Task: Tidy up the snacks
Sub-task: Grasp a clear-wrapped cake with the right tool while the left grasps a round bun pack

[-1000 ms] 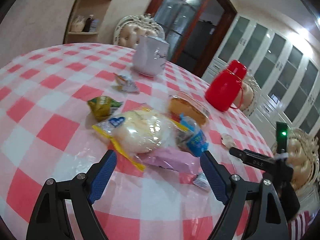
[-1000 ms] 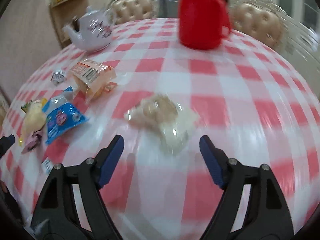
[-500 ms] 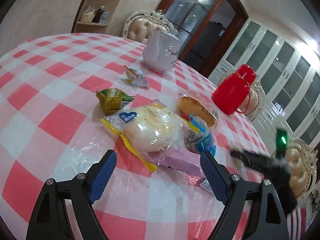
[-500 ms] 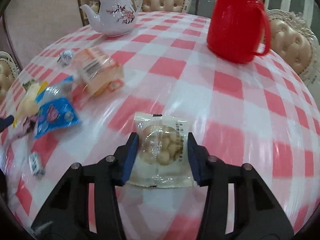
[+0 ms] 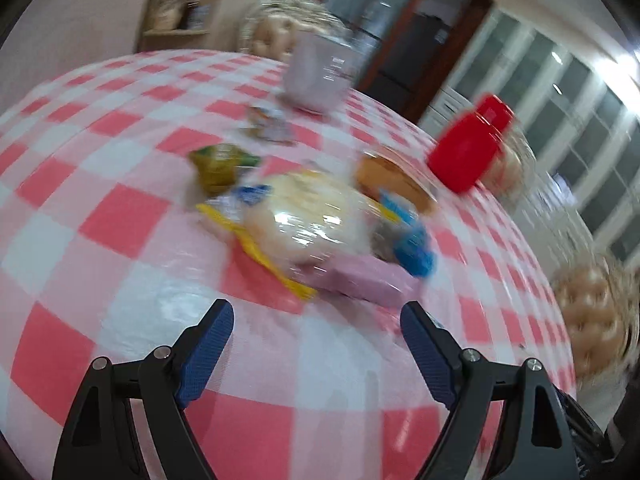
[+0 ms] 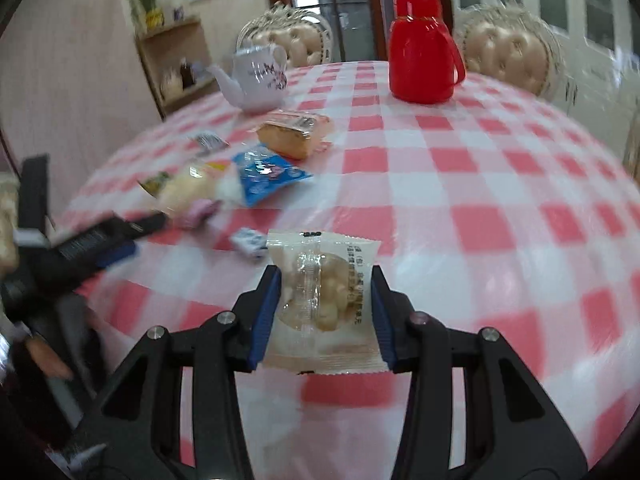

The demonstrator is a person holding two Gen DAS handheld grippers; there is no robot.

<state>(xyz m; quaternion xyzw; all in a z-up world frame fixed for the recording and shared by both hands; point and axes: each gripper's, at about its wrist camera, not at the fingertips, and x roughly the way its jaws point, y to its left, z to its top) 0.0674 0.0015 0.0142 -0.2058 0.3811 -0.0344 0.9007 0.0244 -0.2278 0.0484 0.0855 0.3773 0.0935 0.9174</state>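
The right gripper (image 6: 325, 312) is clamped on a clear packet of small round biscuits (image 6: 322, 300), its blue pads pressing the packet's two side edges so the wrapper stands up between them, lifted off the cloth — probably so it can be carried over to the other snacks. The left gripper (image 5: 316, 354) hangs with its jaws wide apart and nothing between them, low over the table and just short of the pile, as if waiting its turn.

That pile sits a little further out: a bun in a clear and yellow wrapper (image 5: 308, 220) lies on top of a pink packet (image 5: 368, 282), with a blue packet (image 6: 268, 176) touching them and a tiny wrapped sweet (image 6: 249, 242) close by. Beyond are a green packet (image 5: 220, 164), a wrapped slice of cake (image 6: 294, 134) and another small sweet (image 6: 208, 142) — loosely grouped, not yet tidy.

The table (image 6: 480, 208) is round, covered in a pink and white check cloth under shiny plastic. At its far side stand a white teapot (image 6: 258, 80) and a red flask (image 6: 422, 48). Behind them are padded chairs (image 6: 506, 50), a wooden shelf and glass-fronted doors; the left view is blurred.
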